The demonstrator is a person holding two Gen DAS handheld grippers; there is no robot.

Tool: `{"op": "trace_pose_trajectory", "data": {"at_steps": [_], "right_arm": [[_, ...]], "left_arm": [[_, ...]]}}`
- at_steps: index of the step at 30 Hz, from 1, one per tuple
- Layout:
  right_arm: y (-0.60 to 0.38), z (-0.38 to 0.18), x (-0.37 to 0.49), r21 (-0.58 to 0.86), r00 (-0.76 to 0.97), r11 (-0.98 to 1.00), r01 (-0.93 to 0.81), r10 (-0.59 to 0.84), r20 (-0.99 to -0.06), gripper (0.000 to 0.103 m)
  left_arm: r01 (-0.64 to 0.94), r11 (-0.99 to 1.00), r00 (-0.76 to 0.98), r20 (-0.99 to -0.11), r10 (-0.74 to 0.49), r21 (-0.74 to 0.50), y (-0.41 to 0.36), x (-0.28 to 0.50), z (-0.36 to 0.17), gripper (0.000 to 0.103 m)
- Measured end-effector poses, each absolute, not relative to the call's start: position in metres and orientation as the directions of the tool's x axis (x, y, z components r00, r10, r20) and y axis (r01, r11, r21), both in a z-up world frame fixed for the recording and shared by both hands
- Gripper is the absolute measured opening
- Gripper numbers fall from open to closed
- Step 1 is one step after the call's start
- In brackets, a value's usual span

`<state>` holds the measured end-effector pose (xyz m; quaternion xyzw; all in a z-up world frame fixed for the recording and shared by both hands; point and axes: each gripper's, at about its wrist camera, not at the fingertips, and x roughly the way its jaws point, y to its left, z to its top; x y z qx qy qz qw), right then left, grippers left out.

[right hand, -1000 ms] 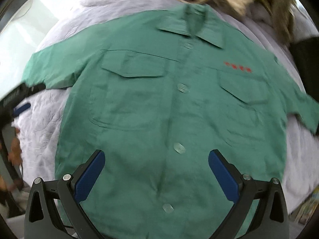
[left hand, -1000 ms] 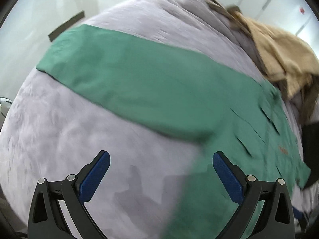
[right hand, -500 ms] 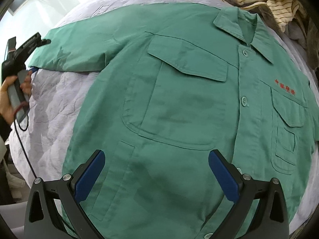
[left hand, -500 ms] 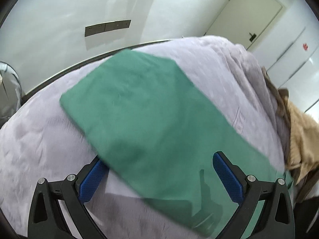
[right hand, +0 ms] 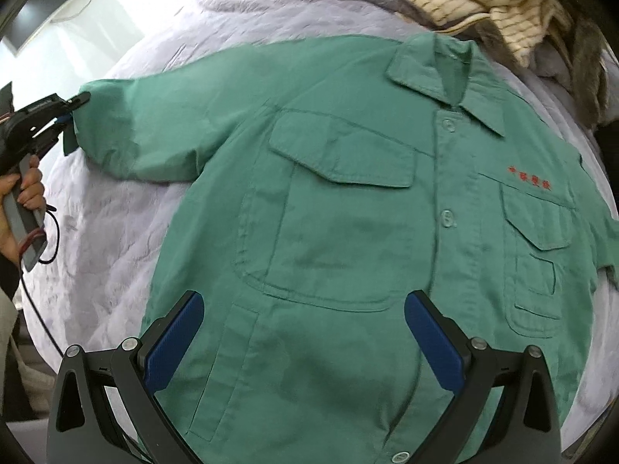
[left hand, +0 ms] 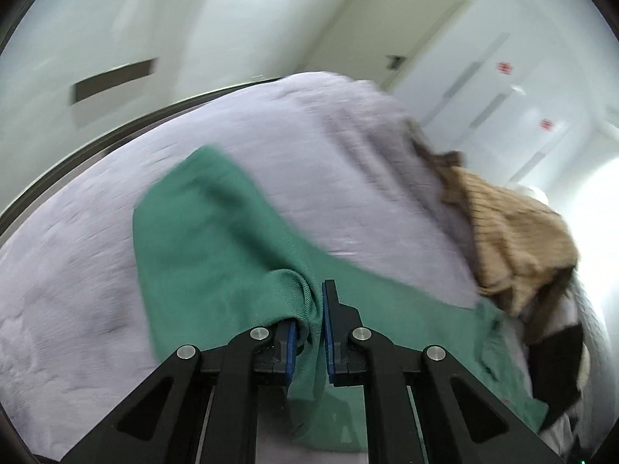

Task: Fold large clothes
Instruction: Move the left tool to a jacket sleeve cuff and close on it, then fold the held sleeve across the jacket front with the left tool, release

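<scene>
Green short-sleeved shirt (right hand: 348, 232) lies flat, front up, buttoned, collar toward the top of the right wrist view, on a lavender quilted blanket (right hand: 108, 255) that covers the surface below; whether it is a bed cannot be told. Two flap chest pockets, red embroidered characters (right hand: 530, 178) above one of them.

Left gripper (left hand: 315, 321): fingers closing, nearly together, blue pads pinching a bunched fold of the shirt's sleeve (left hand: 216, 243). Cloth sits between the pads and drapes down below them. In the right wrist view the same gripper (right hand: 79, 102) shows at the left edge, at the sleeve cuff, held by the person's hand (right hand: 27, 189) with a black cable hanging from the handle.

Right gripper (right hand: 303, 332): fingers wide apart, nothing between the pads, hovering over the shirt's lower front below the chest pocket; contact with the cloth cannot be told.

A tan striped garment (left hand: 514, 239) is heaped at the far edge of the blanket, just beyond the collar, with a darker brown one (right hand: 588, 62) beside it. White walls and a door (left hand: 390, 27) behind; left wrist view is motion-blurred.
</scene>
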<state>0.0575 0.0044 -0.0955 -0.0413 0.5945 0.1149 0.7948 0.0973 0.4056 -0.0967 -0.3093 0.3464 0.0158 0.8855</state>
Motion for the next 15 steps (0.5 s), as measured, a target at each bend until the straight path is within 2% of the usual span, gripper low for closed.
{"op": "trace_pose_trajectory", "data": {"at_steps": [4,9,12,15], "right_arm": [[-0.027,-0.083,0.06,0.101,0.313,0.982,-0.161,0.148,-0.938,0.103],[-0.082,-0.073,0.067,0.152,0.355,0.987,-0.053,0.161,-0.921,0.103],[-0.124,-0.075,0.07,0.18,0.359,0.983,0.038,0.155,-0.921,0.103],[-0.167,-0.085,0.075,0.203,0.339,0.972,0.12,0.152,-0.929,0.103]], "left_arm": [[-0.027,0.824,0.775,-0.533,-0.34,-0.565,0.342,0.119,-0.052,0.013],[0.206,0.797,0.708,-0.475,-0.522,-0.568,0.231,0.149,-0.016,0.013],[0.304,0.776,0.636,-0.488,-0.597,-0.553,0.151,0.163,-0.016,0.013],[0.354,0.79,0.564,-0.56,-0.607,-0.501,0.077,0.173,-0.035,0.013]]}}
